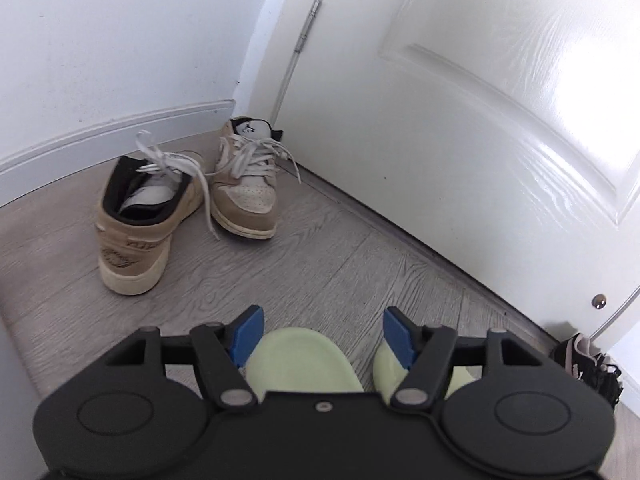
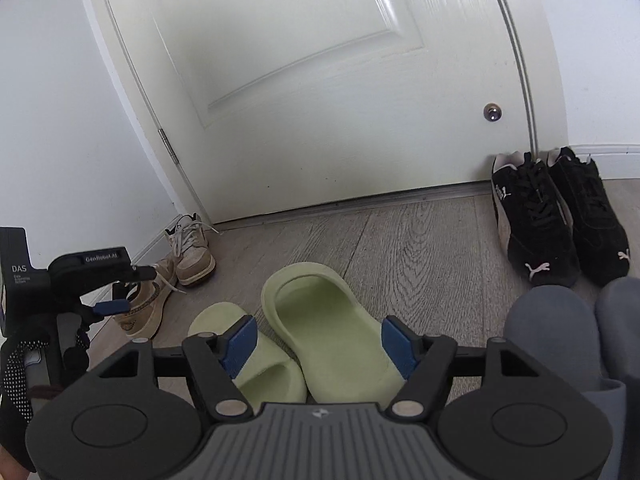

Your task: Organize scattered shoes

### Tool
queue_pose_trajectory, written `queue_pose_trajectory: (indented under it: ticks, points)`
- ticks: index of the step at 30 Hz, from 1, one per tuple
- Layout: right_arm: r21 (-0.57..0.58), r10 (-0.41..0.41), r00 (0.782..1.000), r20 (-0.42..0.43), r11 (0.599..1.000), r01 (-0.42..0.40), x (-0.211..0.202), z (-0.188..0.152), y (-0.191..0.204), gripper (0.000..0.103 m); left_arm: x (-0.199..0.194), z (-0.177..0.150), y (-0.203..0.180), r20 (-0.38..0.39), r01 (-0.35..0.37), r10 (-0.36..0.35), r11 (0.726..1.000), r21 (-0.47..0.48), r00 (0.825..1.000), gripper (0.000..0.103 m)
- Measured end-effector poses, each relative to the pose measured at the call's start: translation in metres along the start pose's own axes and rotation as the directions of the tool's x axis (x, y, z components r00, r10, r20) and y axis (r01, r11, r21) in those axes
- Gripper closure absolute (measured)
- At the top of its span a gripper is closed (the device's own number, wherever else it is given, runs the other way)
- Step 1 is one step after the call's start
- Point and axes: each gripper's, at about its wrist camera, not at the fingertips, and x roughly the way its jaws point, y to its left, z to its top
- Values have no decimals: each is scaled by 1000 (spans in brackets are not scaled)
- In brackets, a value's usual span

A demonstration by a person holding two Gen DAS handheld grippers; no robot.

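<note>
Both my grippers [image 1: 323,334] [image 2: 318,344] hang open over the near green slippers [image 2: 320,320]: light, squashy foam, best pinched at the strap.

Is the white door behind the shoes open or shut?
Shut. The white door sits flush in its frame, and its bottom edge meets the threshold strip with no gap showing.
</note>
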Motion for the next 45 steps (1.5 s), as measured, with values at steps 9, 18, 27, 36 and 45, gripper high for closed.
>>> queue_pose_trajectory:
  ticks: [9, 18, 27, 36, 45]
  points:
    - [-186, -123, 985, -125, 978, 98, 60, -29, 2, 33, 17, -4, 19, 15, 5, -5, 1000, -15, 1000, 36]
    - [31, -78, 980, -181, 996, 85, 77, -32, -17, 47, -6, -13, -14, 128, -15, -10, 980, 196, 992, 36]
    - [-66, 35, 928, -370, 996, -64, 50, -27, 31, 50, -14, -5, -8, 155, 17, -46, 983, 183, 987, 36]
    - [-697, -78, 984, -158, 715, -55, 77, 11, 93, 26, -5, -3, -3, 122, 16, -33, 990, 140, 992, 36]
    - [-744, -216, 973, -80, 663, 86, 144, 12, 117, 89, -3, -1, 8, 108, 39, -50, 994, 100, 993, 36]
